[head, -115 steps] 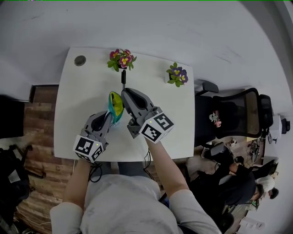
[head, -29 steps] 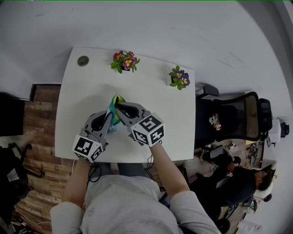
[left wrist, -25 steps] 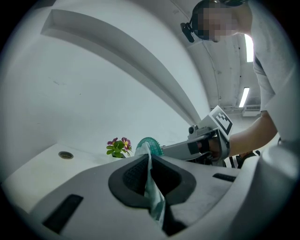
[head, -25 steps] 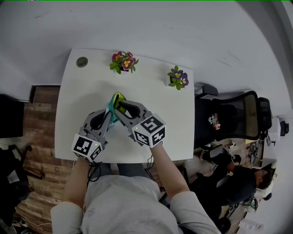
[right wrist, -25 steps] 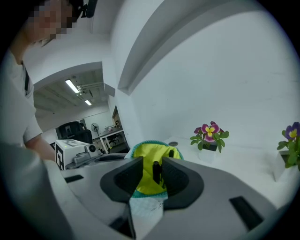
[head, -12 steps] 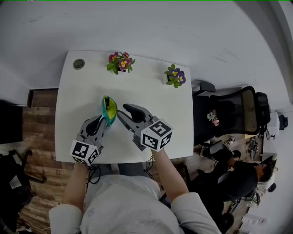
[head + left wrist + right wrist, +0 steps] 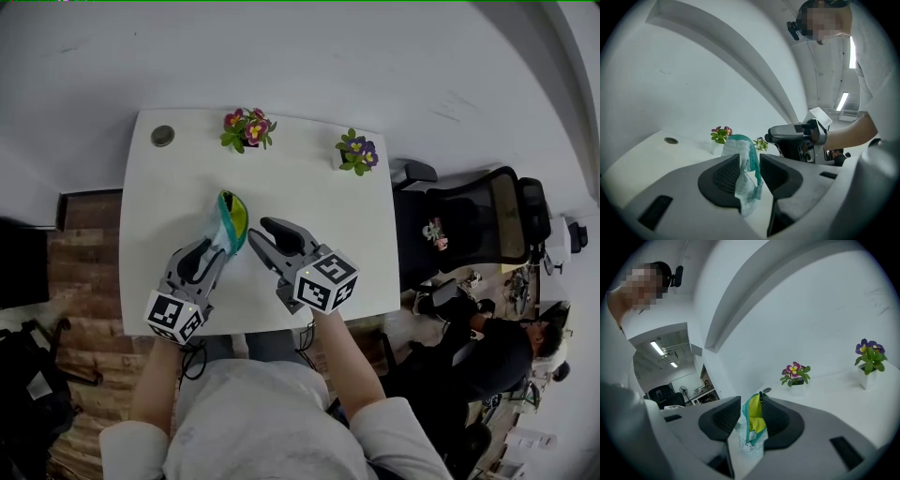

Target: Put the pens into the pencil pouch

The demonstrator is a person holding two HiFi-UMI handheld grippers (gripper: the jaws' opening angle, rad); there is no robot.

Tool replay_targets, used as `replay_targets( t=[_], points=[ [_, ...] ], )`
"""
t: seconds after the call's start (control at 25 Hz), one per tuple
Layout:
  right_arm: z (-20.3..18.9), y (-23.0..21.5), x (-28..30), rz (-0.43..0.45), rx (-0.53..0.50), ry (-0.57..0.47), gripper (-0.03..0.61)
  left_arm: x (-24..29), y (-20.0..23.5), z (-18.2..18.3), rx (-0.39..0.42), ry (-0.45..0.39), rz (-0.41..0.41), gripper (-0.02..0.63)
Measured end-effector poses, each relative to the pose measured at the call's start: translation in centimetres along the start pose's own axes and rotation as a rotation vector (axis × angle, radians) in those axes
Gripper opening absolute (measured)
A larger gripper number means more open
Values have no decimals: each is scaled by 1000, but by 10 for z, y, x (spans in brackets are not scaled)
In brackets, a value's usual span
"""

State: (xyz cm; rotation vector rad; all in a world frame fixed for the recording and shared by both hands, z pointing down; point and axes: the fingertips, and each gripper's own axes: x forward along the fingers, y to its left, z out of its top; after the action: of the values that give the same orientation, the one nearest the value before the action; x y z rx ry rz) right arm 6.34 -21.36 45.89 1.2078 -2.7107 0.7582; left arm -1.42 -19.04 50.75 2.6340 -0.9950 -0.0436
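Note:
The teal pencil pouch [image 7: 231,216] with a yellow lining stands upright on the white table [image 7: 319,187], mouth up. My left gripper [image 7: 218,246] is at the pouch's near lower edge. Its jaws have just been opening, and the checked fabric [image 7: 740,157] hangs loose between the pads of this gripper [image 7: 749,161]. My right gripper [image 7: 259,232] stands to the right of the pouch, apart from it. Its jaws have just spread wide and hold nothing. In the right gripper view the pouch [image 7: 754,420] shows beyond the gripper [image 7: 750,413], with a dark pen tip [image 7: 761,394] poking out of the mouth.
Two small flower pots [image 7: 244,127] [image 7: 356,152] stand along the table's far edge, and a round grommet [image 7: 162,136] sits at its far left corner. A black office chair [image 7: 469,234] is just right of the table. Wooden floor lies to the left.
The right gripper has drawn back from the pouch's mouth to the right, with its jaws spread. The left gripper's jaws have parted on the fabric. The pouch still stands.

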Motion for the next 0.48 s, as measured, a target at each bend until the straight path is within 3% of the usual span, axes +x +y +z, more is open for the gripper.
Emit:
replay_targets(
  t=[0.16,0.24,0.32,0.48],
  points=[
    [1,6,-8,-53,11,-46,133,-13,3,14,-2,-33,-13,130],
    [3,9,-14,-89,4,-72,84,-19,7,24,5,-51,-9,63],
    [6,13,-18,-120,-11,-100,49,-24,10,36,27,-67,-12,41],
    [14,26,-30,-157,-51,-149,38,-31,4,63,90,-107,-33,29]
  ],
)
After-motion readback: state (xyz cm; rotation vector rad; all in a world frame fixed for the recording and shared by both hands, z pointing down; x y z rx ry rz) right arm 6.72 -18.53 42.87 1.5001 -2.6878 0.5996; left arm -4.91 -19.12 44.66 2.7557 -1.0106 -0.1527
